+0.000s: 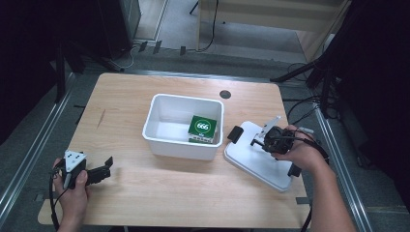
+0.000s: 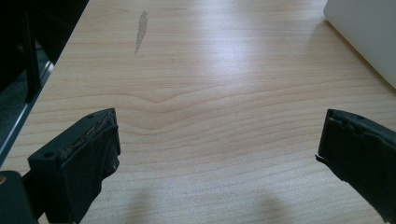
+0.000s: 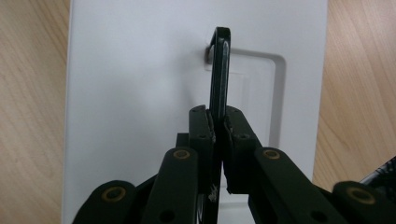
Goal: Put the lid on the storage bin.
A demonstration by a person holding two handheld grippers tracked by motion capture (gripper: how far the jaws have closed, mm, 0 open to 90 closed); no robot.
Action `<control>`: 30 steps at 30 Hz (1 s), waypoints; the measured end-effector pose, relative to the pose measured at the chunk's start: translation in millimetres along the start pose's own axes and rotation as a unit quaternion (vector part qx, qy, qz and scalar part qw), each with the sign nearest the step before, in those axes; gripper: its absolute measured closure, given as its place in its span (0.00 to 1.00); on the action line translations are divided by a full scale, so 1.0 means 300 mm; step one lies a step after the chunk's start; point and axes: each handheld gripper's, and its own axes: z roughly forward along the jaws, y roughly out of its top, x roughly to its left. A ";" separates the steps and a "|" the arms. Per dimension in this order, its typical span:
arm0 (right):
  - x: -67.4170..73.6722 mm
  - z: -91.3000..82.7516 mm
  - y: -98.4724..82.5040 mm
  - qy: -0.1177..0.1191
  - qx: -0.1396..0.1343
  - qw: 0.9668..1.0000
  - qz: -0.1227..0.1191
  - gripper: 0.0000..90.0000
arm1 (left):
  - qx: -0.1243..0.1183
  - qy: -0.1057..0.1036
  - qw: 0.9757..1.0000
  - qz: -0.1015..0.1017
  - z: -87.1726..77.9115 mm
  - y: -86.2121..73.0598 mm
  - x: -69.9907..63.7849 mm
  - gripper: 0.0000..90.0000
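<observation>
A white lid (image 1: 261, 164) lies flat on the wooden table (image 1: 193, 193), to the right of an open white bin (image 1: 159, 104). A green box (image 1: 202, 126) marked 666 sits inside the bin. My right gripper (image 1: 258, 141) is over the lid. In the right gripper view, my right gripper (image 3: 218, 122) is shut on a thin black handle (image 3: 219, 70) that stands upright from a recess in the lid (image 3: 140, 70). My left gripper (image 1: 109, 166) rests near the table's front left, open, with bare wood between the jaws of my left gripper (image 2: 219, 144).
A black latch (image 1: 235, 134) sits at the lid's end nearest the bin. The bin's white wall (image 2: 369, 32) shows at the top right of the left gripper view. A round cable hole (image 1: 225, 94) lies behind the bin. Metal rails run along both table sides.
</observation>
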 end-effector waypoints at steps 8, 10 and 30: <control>-0.010 -0.049 -0.014 0.000 0.000 1.000 -0.015 0.95 | 0.001 0.000 1.000 0.001 0.000 0.000 -0.001 0.00; -0.013 -0.071 -0.014 -0.003 -0.003 1.000 -0.017 0.95 | 0.001 0.000 1.000 0.001 0.000 0.000 -0.001 0.00; -0.065 -0.365 0.082 -0.028 -0.027 0.998 -0.042 0.95 | 0.001 0.000 1.000 -0.004 -0.001 0.000 0.003 0.00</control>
